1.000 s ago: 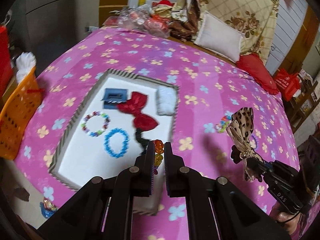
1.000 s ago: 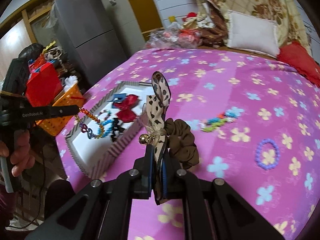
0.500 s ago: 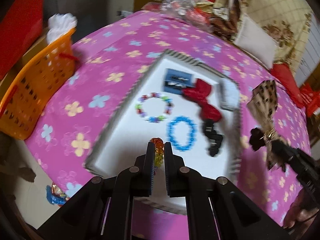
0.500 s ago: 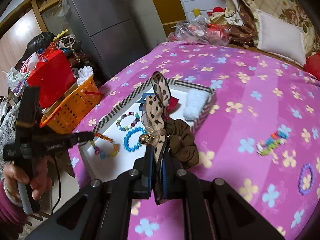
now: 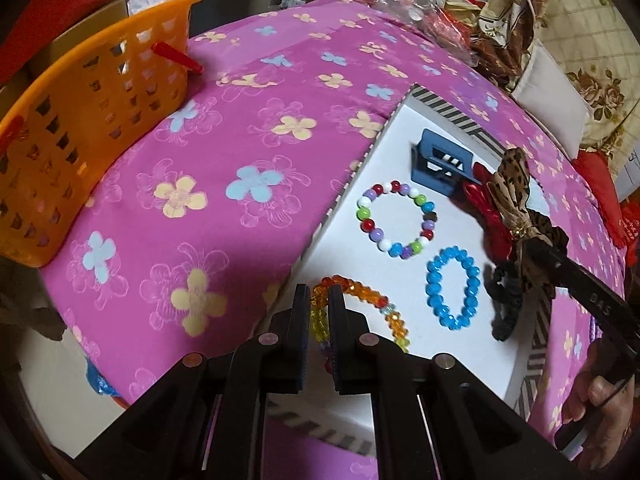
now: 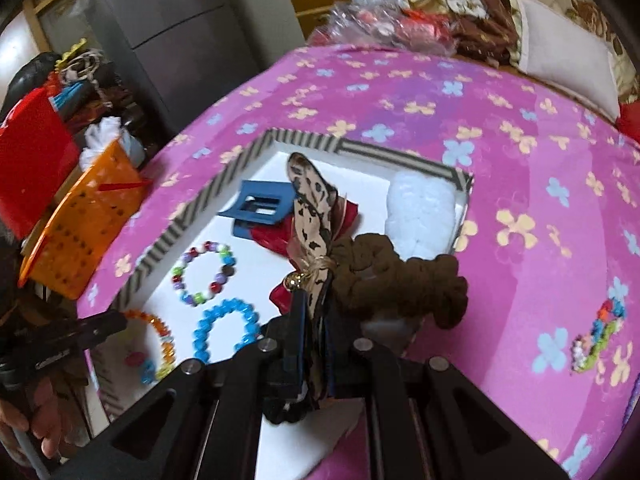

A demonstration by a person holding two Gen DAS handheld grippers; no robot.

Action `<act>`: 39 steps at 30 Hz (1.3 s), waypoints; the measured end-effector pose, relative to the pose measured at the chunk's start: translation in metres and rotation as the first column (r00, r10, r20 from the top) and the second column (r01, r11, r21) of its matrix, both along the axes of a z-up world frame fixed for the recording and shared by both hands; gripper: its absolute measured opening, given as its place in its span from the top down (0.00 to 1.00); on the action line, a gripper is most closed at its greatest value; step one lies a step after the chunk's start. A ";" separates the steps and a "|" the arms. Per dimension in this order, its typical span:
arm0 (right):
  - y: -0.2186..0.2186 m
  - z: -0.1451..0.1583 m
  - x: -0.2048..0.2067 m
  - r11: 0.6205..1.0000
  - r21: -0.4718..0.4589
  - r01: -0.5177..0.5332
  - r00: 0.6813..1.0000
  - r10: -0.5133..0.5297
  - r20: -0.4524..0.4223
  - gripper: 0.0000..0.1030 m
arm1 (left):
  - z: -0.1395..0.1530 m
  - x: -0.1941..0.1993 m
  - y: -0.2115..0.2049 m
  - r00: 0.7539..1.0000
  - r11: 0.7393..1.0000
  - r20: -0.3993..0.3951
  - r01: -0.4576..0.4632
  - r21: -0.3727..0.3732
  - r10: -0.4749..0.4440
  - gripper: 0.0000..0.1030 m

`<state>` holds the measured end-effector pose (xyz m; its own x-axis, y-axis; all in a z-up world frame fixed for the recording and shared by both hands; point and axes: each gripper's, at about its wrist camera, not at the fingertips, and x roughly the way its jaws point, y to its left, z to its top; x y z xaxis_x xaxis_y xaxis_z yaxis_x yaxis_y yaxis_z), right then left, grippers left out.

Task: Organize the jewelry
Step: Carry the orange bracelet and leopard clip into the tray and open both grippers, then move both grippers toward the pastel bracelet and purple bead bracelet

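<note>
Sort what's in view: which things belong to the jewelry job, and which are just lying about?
Job: tray, amber bracelet, leopard scrunchie, blue bracelet, mixed bracelet, blue clip, bead strand.
Lying about: orange basket, pillow, bags.

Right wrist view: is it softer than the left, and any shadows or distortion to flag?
Right wrist view: motion-smeared, orange basket and bedspread soft. Left wrist view: sharper, beads on the multicolor bracelet crisp, dark shadow on the bedspread near the tray. Both: strong fisheye bending, black corners.
</note>
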<state>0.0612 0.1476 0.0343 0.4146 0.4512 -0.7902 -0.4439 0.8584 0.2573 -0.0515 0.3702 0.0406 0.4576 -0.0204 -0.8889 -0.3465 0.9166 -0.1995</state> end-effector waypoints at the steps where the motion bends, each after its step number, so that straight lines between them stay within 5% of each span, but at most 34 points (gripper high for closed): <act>1: 0.001 -0.004 0.003 1.000 -0.003 0.008 1.000 -0.008 -0.002 0.93 | -0.001 0.002 0.001 1.000 1.000 -0.001 -0.002 0.002 0.002 0.98; 6: -0.001 -0.015 0.008 1.000 0.002 0.021 1.000 -0.021 -0.023 0.92 | -0.007 0.012 -0.001 1.000 1.000 -0.004 0.001 -0.001 -0.001 0.98; 21: -0.050 0.037 -0.053 0.995 0.093 -0.045 0.998 0.041 0.049 0.52 | -0.013 0.030 -0.014 0.999 0.999 -0.034 -0.030 -0.039 0.028 0.94; 25: -0.075 0.040 -0.070 0.994 0.109 -0.027 0.999 0.022 0.046 0.50 | -0.004 0.020 -0.027 1.000 1.000 -0.015 -0.009 -0.005 0.009 0.75; 39: -0.169 0.027 -0.117 0.995 0.003 0.100 0.994 -0.100 0.051 0.40 | 0.055 -0.021 -0.113 0.987 0.975 0.137 0.052 0.215 -0.083 0.74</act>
